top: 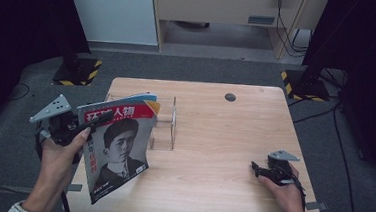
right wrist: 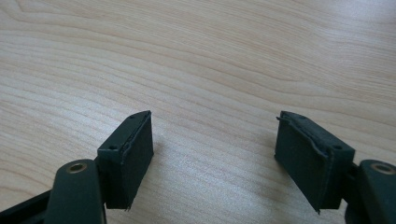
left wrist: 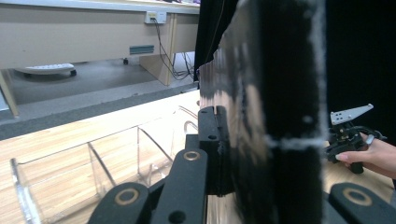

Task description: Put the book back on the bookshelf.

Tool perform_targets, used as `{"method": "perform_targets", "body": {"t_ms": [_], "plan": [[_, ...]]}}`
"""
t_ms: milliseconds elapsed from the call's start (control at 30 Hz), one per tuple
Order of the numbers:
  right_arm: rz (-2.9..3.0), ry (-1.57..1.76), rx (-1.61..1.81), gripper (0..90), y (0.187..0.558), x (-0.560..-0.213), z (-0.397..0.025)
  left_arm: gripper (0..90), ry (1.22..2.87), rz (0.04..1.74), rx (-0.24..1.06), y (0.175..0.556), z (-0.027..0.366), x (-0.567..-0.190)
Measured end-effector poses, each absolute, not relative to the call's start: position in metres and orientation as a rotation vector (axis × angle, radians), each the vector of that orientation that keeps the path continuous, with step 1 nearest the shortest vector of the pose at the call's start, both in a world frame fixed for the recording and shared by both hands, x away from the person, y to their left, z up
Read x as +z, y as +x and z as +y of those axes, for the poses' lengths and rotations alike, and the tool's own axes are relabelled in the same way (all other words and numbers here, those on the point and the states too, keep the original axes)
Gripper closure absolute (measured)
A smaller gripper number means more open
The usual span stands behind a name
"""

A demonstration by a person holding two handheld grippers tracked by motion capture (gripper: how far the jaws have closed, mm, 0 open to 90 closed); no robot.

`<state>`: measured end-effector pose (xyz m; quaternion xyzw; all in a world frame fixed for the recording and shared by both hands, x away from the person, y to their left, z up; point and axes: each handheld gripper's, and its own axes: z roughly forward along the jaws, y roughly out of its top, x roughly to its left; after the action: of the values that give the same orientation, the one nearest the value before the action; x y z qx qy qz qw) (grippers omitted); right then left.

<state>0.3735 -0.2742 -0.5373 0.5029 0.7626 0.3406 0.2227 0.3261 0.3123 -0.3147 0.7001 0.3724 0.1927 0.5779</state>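
My left gripper (top: 96,121) is shut on the left edge of a magazine (top: 118,146) with a red title band and a portrait on its cover. It holds the magazine tilted above the table's front left. In the left gripper view the magazine (left wrist: 280,93) shows edge-on and dark, pressed against the jaw. A clear acrylic rack (top: 167,129) stands just behind it, and the rack (left wrist: 93,163) also appears low in that view. My right gripper (top: 256,168) rests at the table's front right, and in its own view the gripper (right wrist: 217,154) stands open over bare wood.
The wooden table (top: 225,123) has a round cable hole (top: 230,97) near its back edge. Another publication with blue and yellow edges (top: 146,97) sits at the rack's back left. Black stands with striped bases (top: 78,71) (top: 303,84) flank the table's far corners.
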Motion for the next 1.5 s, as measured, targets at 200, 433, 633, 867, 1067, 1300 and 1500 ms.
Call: {"method": "perform_targets", "body": {"t_ms": [200,433,633,867,1067,1300,1500], "plan": [[2.106,1.389,0.941,27.7,0.373,-0.537,-0.274,86.5,1.629,0.883,0.469,0.322,0.323,-0.314],[2.106,1.389,0.940,27.7,0.373,-0.537,-0.274,86.6,1.622,0.898,0.495,0.317,0.336,-0.313],[2.105,1.391,0.941,27.7,0.373,-0.537,-0.274,86.5,1.609,0.921,0.520,0.312,0.349,-0.312],[2.105,1.391,0.941,27.7,0.373,-0.537,-0.274,86.5,1.592,0.940,0.543,0.310,0.363,-0.310],[2.105,1.391,0.941,27.7,0.373,-0.537,-0.274,86.5,1.574,0.961,0.557,0.308,0.373,-0.311],[2.105,1.391,0.941,27.7,0.373,-0.537,-0.274,86.5,1.558,0.987,0.591,0.312,0.384,-0.313],[2.105,1.391,0.941,27.7,0.373,-0.537,-0.274,86.6,1.522,1.010,0.617,0.322,0.390,-0.316]]}}
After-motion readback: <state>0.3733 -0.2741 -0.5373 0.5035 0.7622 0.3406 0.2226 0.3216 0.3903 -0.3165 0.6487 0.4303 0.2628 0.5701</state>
